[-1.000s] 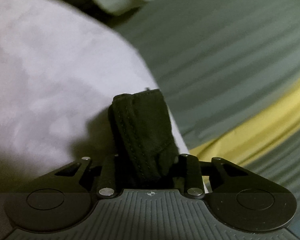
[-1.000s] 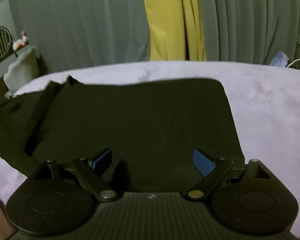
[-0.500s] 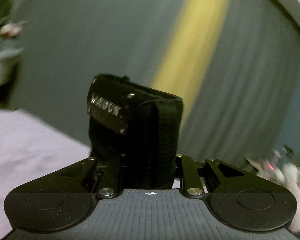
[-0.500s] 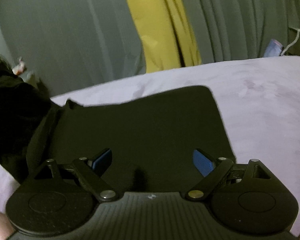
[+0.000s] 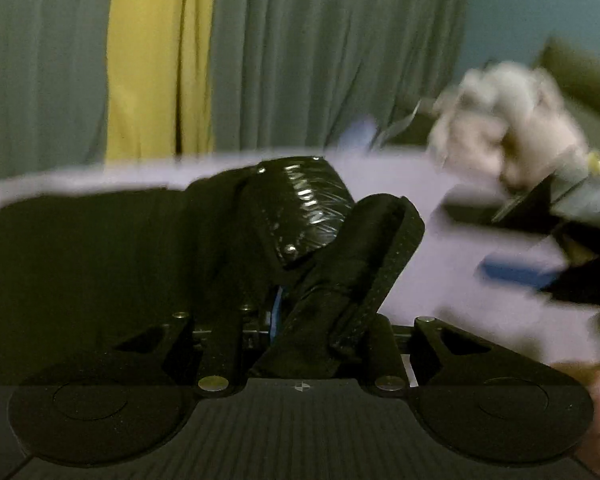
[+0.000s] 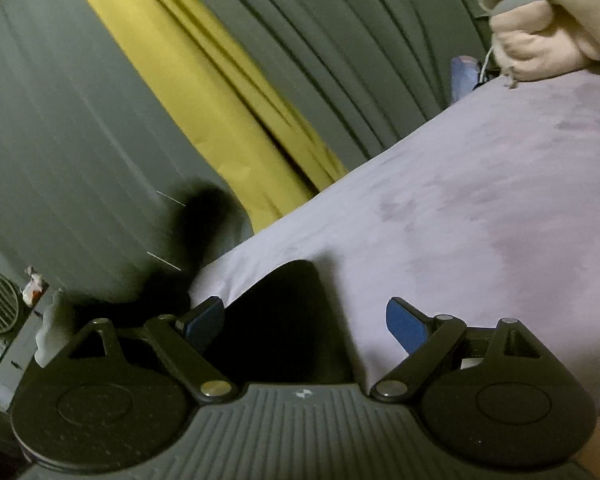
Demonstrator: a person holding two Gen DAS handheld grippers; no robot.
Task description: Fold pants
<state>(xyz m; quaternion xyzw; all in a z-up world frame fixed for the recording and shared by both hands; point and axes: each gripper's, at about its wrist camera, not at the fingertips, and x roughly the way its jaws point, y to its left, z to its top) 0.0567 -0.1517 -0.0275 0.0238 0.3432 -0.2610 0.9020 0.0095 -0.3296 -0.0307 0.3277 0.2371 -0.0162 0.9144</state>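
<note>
Spread flat across the lavender bed [image 6: 480,200], black pants [image 5: 80,264], for a clean fold line. Waistband end [image 5: 340,272] bunched in left tool [image 5: 300,320], jaws just easing apart, apparently to lay it over. Right tool [image 6: 304,320] wide open, empty, above a corner.

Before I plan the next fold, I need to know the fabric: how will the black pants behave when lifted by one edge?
Probably floppy: the black pants bunch and droop where the left gripper pinches them as its jaws open slightly. Likely thick-edged: stitched seams and a patch are stacked there. On the lavender cover they should lie flat.
</note>
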